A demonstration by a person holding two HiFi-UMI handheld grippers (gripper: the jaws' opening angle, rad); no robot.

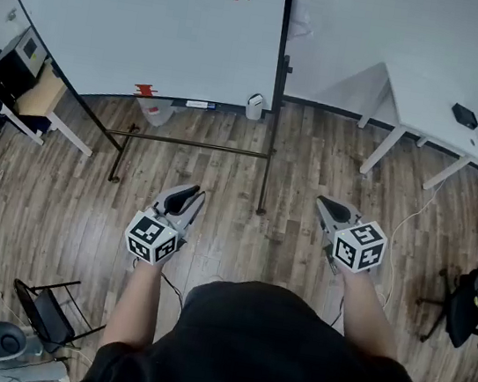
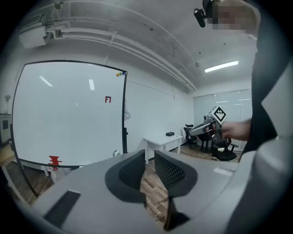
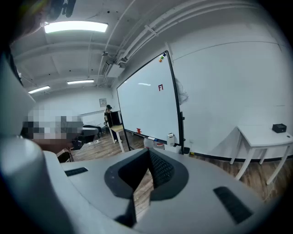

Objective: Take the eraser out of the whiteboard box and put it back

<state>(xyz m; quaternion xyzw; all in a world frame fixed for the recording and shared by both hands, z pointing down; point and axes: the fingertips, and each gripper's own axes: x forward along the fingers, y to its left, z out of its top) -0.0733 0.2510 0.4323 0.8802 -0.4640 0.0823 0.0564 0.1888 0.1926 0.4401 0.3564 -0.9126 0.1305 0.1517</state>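
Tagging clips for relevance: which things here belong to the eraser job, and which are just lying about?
Job: whiteboard; white box at its lower right corner, probably the eraser's; left gripper and right gripper, both shut, empty. No eraser discernible.
Lying about: white table; black item on it; office chair; tub under the board.

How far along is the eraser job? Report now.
Nothing looks done. Both the left tongs and right tongs are shut and empty, held over the floor well short of the whiteboard. Left: walk up to the small white box at its lower corner, take the eraser out, put it back.
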